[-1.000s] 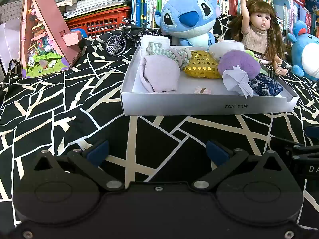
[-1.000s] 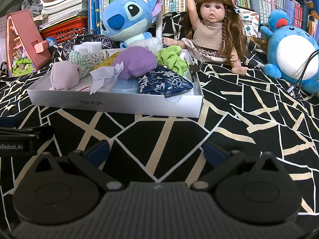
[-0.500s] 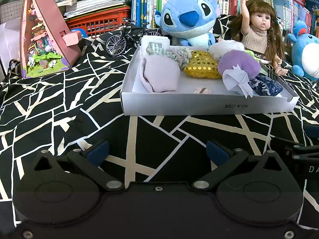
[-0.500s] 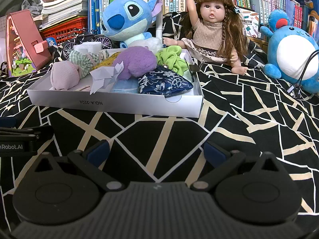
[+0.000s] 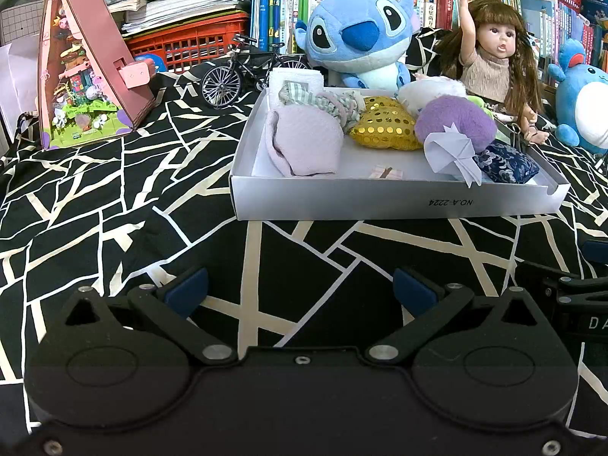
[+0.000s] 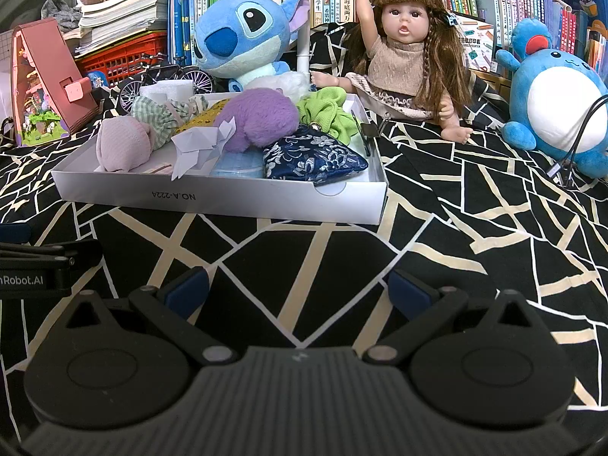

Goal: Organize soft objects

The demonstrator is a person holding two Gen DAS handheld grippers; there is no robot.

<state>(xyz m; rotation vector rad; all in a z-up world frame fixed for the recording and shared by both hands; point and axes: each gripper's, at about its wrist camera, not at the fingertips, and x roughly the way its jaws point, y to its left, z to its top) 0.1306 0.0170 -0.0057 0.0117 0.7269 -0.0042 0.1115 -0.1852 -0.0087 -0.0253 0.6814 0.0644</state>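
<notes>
A white box (image 5: 380, 201) (image 6: 228, 201) on the black patterned cloth holds several soft things: a pale pink pouch (image 5: 304, 140) (image 6: 121, 144), a gold sequin cushion (image 5: 383, 129), a purple plush (image 5: 456, 121) (image 6: 258, 117), a navy floral pouch (image 5: 505, 161) (image 6: 311, 159), a green scrunchie (image 6: 326, 114) and a folded paper figure (image 5: 452, 152) (image 6: 197, 144). My left gripper (image 5: 300, 292) is open and empty, low over the cloth in front of the box. My right gripper (image 6: 298, 290) is open and empty, also in front of the box.
Behind the box sit a blue Stitch plush (image 5: 357, 38) (image 6: 243, 34), a doll (image 5: 494, 60) (image 6: 406, 57), a blue round plush (image 6: 558, 102), a model bicycle (image 5: 243, 72), a pink triangular dollhouse (image 5: 83, 76) and a red basket (image 5: 190, 41) under books. A cable (image 6: 577, 140) lies at right.
</notes>
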